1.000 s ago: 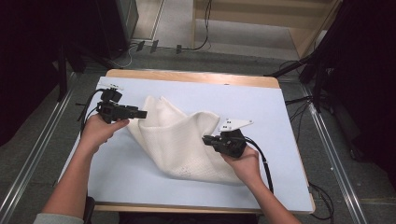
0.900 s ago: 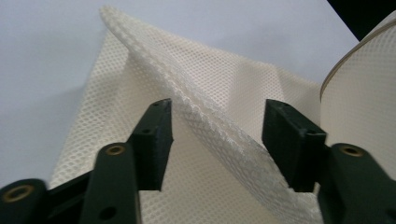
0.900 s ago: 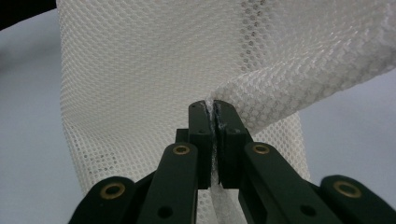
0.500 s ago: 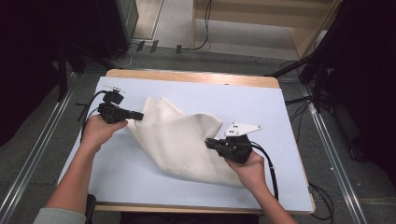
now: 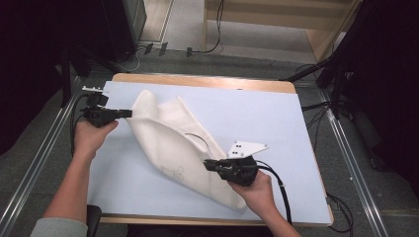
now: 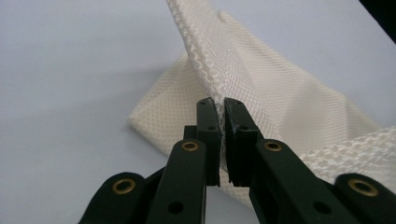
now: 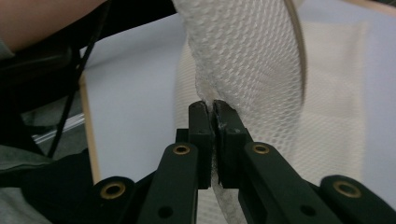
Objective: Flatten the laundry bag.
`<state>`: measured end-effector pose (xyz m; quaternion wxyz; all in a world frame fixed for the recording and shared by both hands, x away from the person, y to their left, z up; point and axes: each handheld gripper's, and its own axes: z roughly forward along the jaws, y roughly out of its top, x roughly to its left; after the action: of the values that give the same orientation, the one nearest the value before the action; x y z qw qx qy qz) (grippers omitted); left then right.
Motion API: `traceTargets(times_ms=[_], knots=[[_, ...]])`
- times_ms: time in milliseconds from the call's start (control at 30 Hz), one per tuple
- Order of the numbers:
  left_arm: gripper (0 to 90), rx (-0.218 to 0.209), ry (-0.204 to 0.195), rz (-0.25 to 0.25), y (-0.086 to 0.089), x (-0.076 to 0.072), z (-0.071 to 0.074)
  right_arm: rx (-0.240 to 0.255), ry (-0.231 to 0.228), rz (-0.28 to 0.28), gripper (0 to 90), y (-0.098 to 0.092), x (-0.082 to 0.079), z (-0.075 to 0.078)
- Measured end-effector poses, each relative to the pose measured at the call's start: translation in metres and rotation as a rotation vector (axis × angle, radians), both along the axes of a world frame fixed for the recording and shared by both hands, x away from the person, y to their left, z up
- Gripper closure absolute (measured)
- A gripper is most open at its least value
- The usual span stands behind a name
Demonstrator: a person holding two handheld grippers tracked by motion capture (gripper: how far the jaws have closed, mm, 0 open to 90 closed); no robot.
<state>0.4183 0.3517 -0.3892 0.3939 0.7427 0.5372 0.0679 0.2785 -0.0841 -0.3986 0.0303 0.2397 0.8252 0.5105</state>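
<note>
Two grippers pinch one white mesh cloth (image 5: 168, 143) lying mid-table: left gripper (image 5: 123, 114) clamps its far-left edge, right gripper (image 5: 211, 165) its near-right edge. Keeping both pinches firm and tension even should spread it without slipping.

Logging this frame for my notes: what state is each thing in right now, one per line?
left gripper: shut on the mesh cloth's far-left edge.
right gripper: shut on the mesh cloth's near-right part.
mesh cloth: white, folded over itself, pulled between both grippers, partly lifted off the mat.
blue mat: flat on the table.
</note>
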Motion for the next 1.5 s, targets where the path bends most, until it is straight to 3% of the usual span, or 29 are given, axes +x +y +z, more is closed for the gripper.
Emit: traceTargets(times_ms=[100,267,367,467,500,567,600,667,700,900,1033,1067,1167,1333,1367,1500], knots=[[86.7,-0.007,0.016,0.005,0.006,0.000,-0.010,-0.015,0.006,0.031,87.7,0.011,-0.003,-0.003],[86.5,-0.011,0.061,0.025,0.018,0.003,-0.024,-0.010,0.012,0.048,87.0,0.014,-0.005,-0.004],[86.4,-0.006,0.045,0.028,0.022,0.001,-0.024,0.001,0.012,0.052,81.9,0.013,-0.004,-0.002],[86.1,0.001,0.032,0.039,0.024,-0.001,-0.023,-0.020,0.016,0.053,76.7,0.010,-0.003,-0.002],[86.0,0.036,0.029,0.053,0.027,-0.002,-0.024,-0.041,0.002,0.051,76.3,0.006,-0.003,-0.002],[86.0,0.056,0.026,0.068,0.029,-0.002,-0.025,-0.045,0.005,0.046,76.2,-0.001,-0.003,0.000],[86.0,0.054,0.028,0.078,0.032,-0.003,-0.026,-0.045,0.005,0.046,76.2,-0.001,-0.003,0.000],[85.5,-0.016,0.031,0.096,0.041,-0.005,-0.026,-0.044,0.001,0.023,76.2,-0.010,0.000,0.000],[85.1,-0.016,0.031,0.096,0.041,-0.005,-0.026,-0.044,0.001,0.023,76.2,-0.010,0.000,0.000],[82.6,-0.040,0.000,0.079,0.042,-0.011,-0.020,-0.072,-0.004,-0.044,75.4,-0.017,0.021,-0.012],[72.4,-0.052,-0.018,0.077,0.042,-0.017,-0.019,-0.088,-0.021,-0.076,73.7,-0.015,0.039,-0.020],[67.6,-0.045,-0.019,0.075,0.043,-0.019,-0.018,-0.084,-0.017,-0.085,73.6,-0.014,0.044,-0.022],[64.1,-0.051,-0.026,0.070,0.042,-0.026,-0.015,-0.065,0.007,-0.107,72.7,-0.012,0.061,-0.027],[60.9,-0.050,-0.045,0.060,0.040,-0.037,-0.008,-0.100,0.001,-0.132,71.4,-0.008,0.083,-0.034],[59.5,-0.043,-0.051,0.057,0.039,-0.040,-0.007,-0.091,0.020,-0.143,71.4,-0.008,0.091,-0.037],[56.5,-0.034,-0.050,0.061,0.038,-0.045,-0.007,-0.098,0.019,-0.154,69.4,-0.006,0.105,-0.039]])
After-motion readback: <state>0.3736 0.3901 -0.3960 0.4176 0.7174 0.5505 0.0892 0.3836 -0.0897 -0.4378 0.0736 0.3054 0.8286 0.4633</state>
